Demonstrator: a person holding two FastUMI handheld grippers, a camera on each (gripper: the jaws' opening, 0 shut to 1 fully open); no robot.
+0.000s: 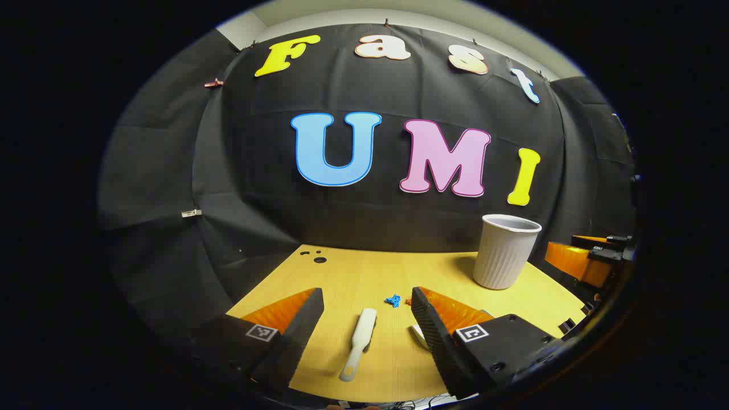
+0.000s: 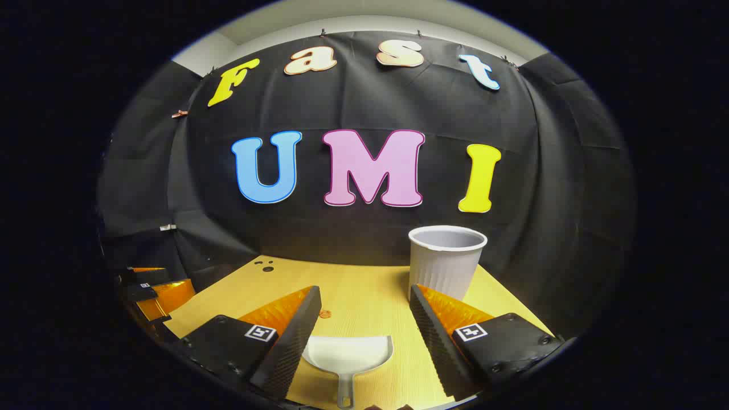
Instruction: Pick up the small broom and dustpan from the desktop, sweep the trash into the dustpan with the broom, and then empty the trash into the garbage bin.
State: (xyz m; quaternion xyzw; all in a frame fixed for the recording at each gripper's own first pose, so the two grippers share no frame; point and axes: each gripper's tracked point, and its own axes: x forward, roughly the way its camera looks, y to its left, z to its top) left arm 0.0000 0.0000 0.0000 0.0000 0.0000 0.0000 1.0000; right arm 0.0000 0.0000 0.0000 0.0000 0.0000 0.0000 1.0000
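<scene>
Broom and dustpan both lie flat on the yellow wooden surface, each between the spread, empty jaws of its own gripper, the left gripper over the broom and the right gripper over the dustpan. Both look like light, stiff, smooth plastic that could slip, so I judge their narrow handles, pointing toward the cameras, the best hold. Blue trash lies just beyond the broom, the ribbed grey garbage bin stands farther back, and neither tool shows readable writing.
</scene>
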